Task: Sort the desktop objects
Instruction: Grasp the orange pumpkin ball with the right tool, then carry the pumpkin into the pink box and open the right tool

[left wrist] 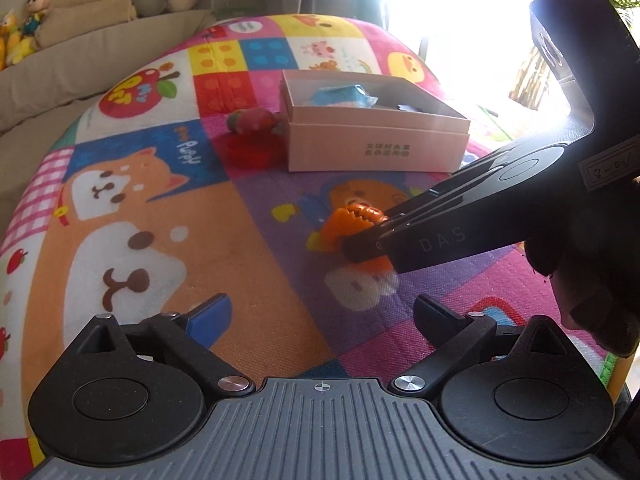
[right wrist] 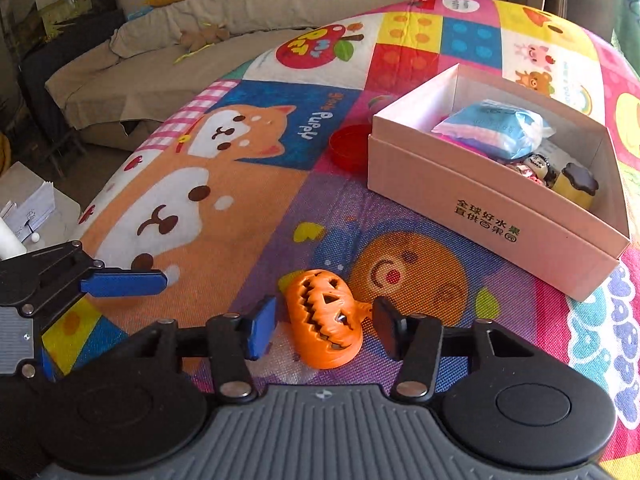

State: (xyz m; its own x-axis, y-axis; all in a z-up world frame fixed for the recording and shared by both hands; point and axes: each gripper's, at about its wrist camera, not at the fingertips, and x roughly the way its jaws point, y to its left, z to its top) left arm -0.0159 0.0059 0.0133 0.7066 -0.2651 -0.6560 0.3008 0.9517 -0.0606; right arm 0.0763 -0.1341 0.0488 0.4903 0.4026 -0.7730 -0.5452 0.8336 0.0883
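orange plastic pumpkin with a jagged grin [right wrist: 326, 318] lies on the mat between the right gripper's [right wrist: 324, 326] open pads, not pinched yet, so squeeze both sides gently before lifting toward the pink cardboard box [right wrist: 480, 208].

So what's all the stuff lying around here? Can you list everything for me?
pumpkin toy: one, orange, on the mat between the right gripper's fingers, pads not visibly pressing it
box: one, pale pink, open, on the mat beyond the pumpkin
packet: one, blue and white, inside the box
small figure: one, dark-haired, inside the box
yellow pot: one, dark lid, inside the box
red dish: one, on the mat left of the box
pink toy: one, behind the red dish
play mat: one, multicoloured cartoon print
sofa: one, beige, behind the mat, plush toys on it
left gripper: black, jaws wide, empty
right gripper: black, straddling the pumpkin
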